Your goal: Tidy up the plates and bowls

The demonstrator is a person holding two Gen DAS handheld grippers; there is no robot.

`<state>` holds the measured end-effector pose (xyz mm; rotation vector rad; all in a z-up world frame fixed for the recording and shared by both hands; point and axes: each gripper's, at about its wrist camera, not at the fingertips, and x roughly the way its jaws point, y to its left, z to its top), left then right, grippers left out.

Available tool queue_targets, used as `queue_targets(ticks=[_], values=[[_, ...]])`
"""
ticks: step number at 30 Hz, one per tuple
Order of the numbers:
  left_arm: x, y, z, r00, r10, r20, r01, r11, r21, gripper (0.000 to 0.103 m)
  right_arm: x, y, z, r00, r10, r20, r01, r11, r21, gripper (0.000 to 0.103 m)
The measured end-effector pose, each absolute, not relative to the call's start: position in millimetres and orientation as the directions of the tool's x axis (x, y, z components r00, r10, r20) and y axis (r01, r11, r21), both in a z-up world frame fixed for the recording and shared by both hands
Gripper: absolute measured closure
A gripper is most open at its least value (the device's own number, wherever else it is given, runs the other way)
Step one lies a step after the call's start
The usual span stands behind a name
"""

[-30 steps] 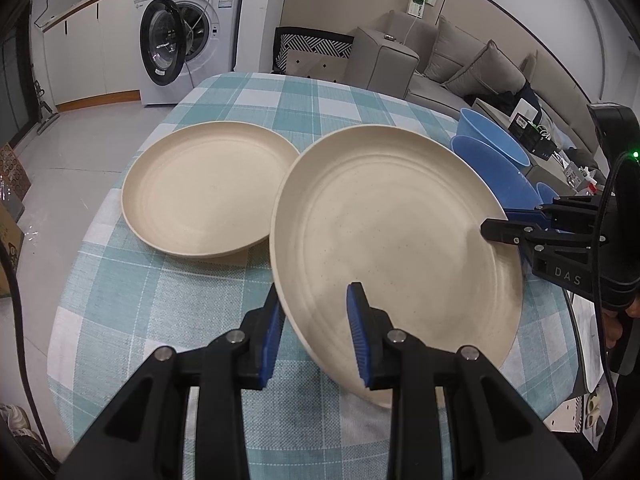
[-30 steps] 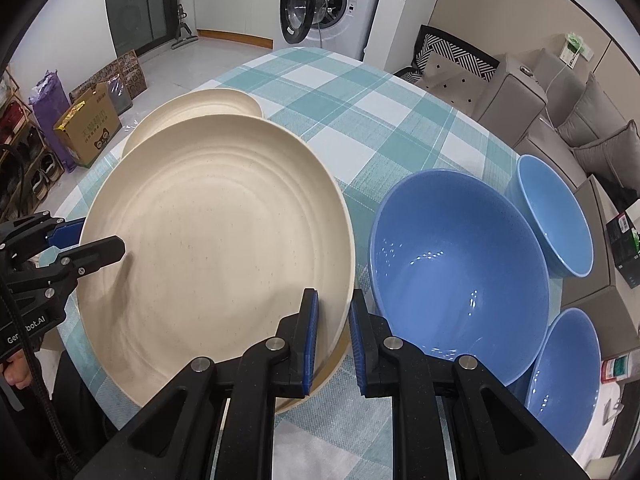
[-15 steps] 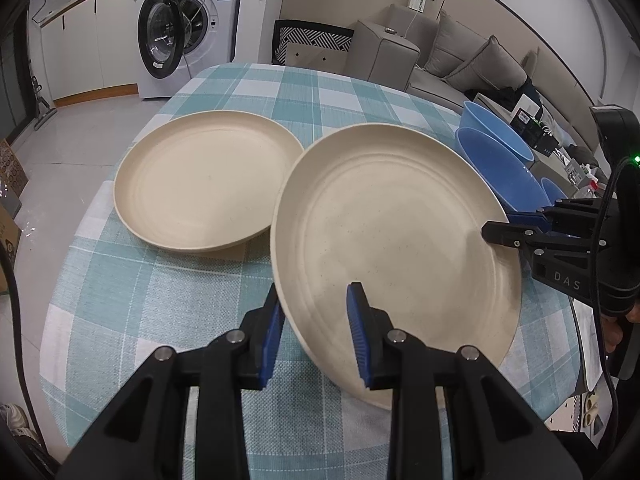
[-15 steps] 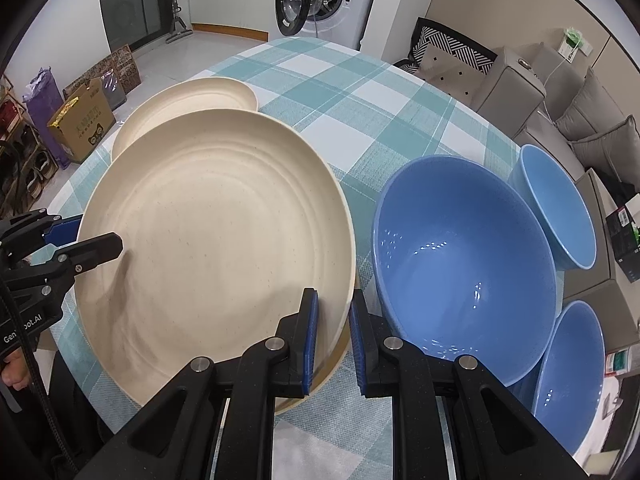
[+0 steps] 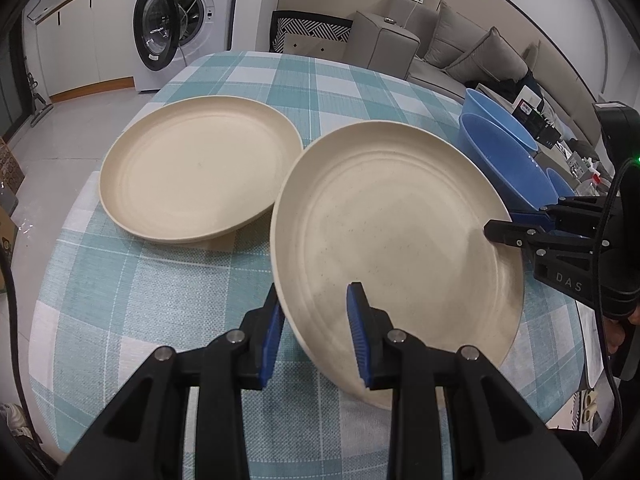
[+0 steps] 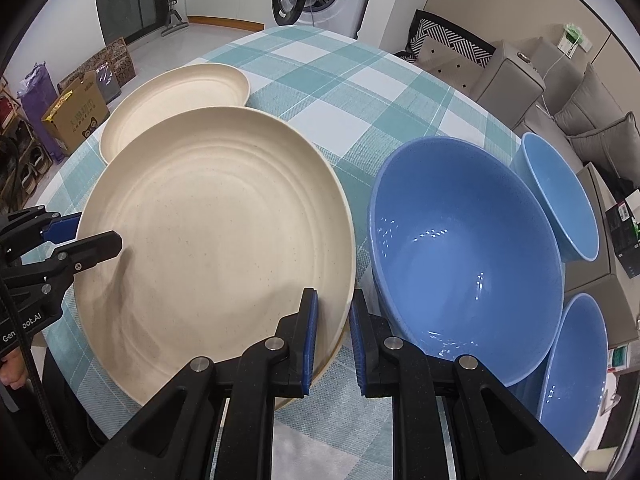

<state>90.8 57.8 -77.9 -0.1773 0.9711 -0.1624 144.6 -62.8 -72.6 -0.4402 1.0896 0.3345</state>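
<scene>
Both grippers, left gripper (image 5: 316,316) and right gripper (image 6: 332,320), pinch opposite rims of the raised plate (image 5: 396,240) beside another plate (image 5: 196,176).

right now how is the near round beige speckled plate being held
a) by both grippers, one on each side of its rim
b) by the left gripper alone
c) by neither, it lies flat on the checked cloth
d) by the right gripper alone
a: the left gripper and the right gripper each clamp the rim of the near round beige speckled plate on opposite sides.
</scene>
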Motion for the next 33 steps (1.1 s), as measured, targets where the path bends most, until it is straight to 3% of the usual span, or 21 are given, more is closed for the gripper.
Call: queue_targets(ticks=[33], values=[[85,29,-81,0.582,-0.080,-0.809,0.101,0.995,-0.025,0.069,142,-63,-93,0.419,0.000,-0.908,-0.472,0.854,-0.217,0.085]])
